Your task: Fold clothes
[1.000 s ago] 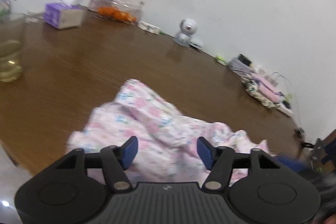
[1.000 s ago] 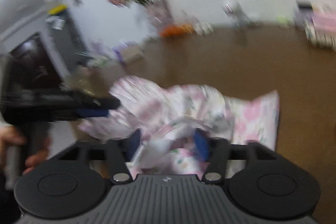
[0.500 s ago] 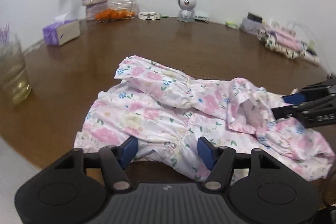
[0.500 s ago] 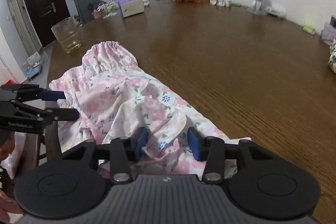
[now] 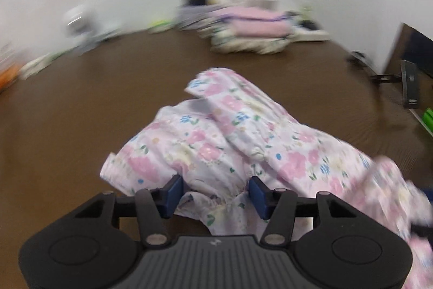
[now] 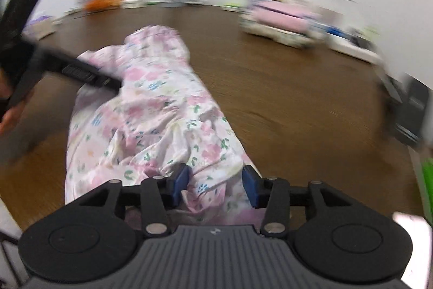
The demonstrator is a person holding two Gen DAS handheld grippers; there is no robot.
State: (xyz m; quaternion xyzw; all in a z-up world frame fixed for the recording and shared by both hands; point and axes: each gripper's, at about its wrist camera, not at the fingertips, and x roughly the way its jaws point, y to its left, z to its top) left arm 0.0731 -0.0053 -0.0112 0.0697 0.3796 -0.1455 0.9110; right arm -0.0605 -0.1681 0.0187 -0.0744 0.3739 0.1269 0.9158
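My left gripper (image 5: 215,192): its blue pads stood spread apart, with a bunched edge of the floral garment (image 5: 216,151) lying between them; the pads did not press on the cloth.
My right gripper (image 6: 216,185): its fingers were also spread, and a crumpled fold of the same floral garment (image 6: 151,110) sat in the gap between the pads without being pinched.
Floral garment: pink and white with small blue and green flowers, it lay in a rumpled heap on the wooden table (image 5: 81,104), stretching away ahead of both pairs of fingers; in the left wrist view one folded flap rose ahead of the fingers and slightly to their right.
Left gripper seen from the right: its dark body (image 6: 54,64) reached in from the left of my right fingers, its tip touching or buried in the cloth; I could not tell its pads there.
My hand (image 6: 10,115): a blurred part of it showed at the far left edge.
Stack of folded clothes (image 5: 249,26): well beyond my fingers, at the far side of the table by the wall, pink on top.
Sharpness: both views were smeared by motion blur, so small items along the wall stayed unclear.
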